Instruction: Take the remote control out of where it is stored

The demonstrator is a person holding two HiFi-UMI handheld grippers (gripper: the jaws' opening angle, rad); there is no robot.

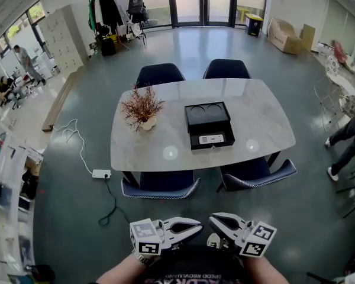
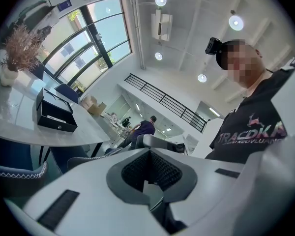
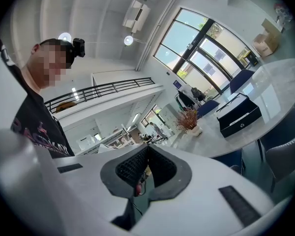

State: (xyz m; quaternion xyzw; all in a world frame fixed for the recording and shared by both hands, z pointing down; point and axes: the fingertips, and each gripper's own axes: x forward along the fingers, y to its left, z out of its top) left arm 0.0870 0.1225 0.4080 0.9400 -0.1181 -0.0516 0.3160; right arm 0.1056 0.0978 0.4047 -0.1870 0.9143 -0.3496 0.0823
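Note:
A white remote control [image 1: 210, 139] lies in the front part of an open black box [image 1: 208, 125] on the pale marble table [image 1: 165, 141]. The box's raised lid stands behind it. Both grippers are held close to my body at the bottom of the head view, well short of the table, tips facing each other. My left gripper [image 1: 196, 224] [image 2: 148, 154] is shut with nothing between its jaws. My right gripper [image 1: 213, 219] [image 3: 147, 150] is shut and empty too. The box [image 2: 54, 114] [image 3: 238, 114] shows small and far off in both gripper views.
A potted dried plant [image 1: 141, 108] stands on the table left of the box. Dark blue chairs [image 1: 160, 185] [image 1: 254, 171] are pushed in along the near side, two more at the far side. A power strip [image 1: 100, 173] and cable lie on the floor at left. A person [image 1: 349, 138] walks at the right.

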